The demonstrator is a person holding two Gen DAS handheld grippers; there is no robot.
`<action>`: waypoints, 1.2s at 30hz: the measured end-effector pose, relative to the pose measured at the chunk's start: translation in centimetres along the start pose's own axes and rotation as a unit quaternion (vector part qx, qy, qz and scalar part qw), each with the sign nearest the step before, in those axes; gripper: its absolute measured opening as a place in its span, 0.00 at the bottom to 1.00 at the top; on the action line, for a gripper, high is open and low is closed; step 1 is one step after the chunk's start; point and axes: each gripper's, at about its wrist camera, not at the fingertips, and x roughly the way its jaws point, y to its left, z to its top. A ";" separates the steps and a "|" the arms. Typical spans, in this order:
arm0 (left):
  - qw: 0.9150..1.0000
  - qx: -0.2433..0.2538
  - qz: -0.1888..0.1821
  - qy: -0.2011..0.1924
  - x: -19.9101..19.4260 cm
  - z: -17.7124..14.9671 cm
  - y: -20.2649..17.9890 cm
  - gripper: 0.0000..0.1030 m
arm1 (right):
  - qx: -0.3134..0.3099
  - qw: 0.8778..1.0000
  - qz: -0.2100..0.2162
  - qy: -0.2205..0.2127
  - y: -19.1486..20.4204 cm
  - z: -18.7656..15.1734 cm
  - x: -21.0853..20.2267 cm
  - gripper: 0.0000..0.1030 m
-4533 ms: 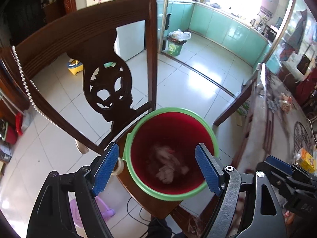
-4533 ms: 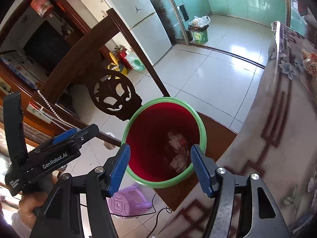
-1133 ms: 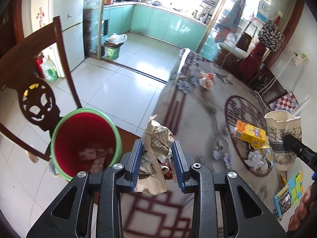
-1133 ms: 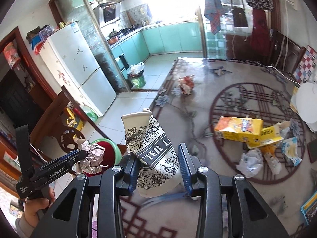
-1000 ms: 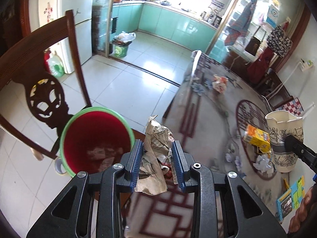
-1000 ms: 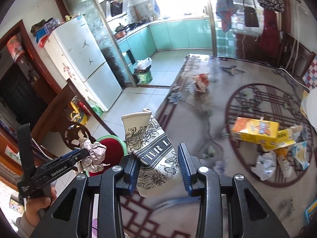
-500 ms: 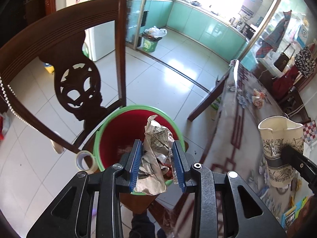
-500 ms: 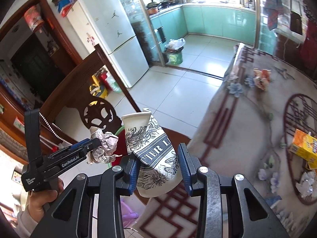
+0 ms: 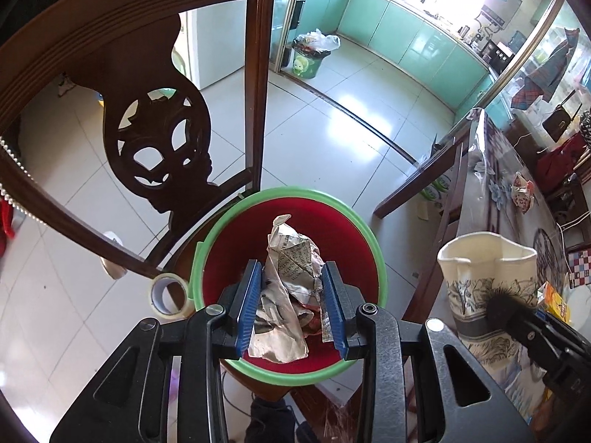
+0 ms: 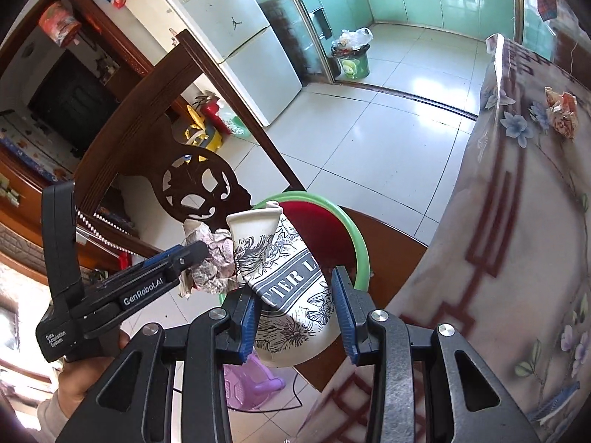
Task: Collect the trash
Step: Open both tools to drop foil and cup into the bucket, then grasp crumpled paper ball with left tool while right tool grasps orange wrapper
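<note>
Your left gripper is clenched on a crumpled newspaper wad, both blue pads pressing its sides. Directly beyond and below it sits the red bin with green rim on a wooden chair; a tape roll lies just left of the bin. Your right gripper grasps a squashed patterned paper cup, the bin just beyond it. Table to its right.
</note>
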 end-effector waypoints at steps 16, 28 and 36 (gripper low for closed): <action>0.999 0.003 0.004 -0.043 -2.7 1.5 -1.3 0.79 | -0.009 0.999 0.019 -0.046 -0.6 0.2 -2.3 0.56; 0.988 0.106 -0.067 -0.087 -9.2 -3.1 -13.2 0.79 | 0.101 0.987 -0.058 -0.107 -12.7 -9.2 -18.6 0.57; 0.980 0.151 -0.108 -0.076 -11.0 -9.0 -22.9 0.80 | 0.141 0.973 -0.136 -0.125 -24.0 -14.7 -28.1 0.57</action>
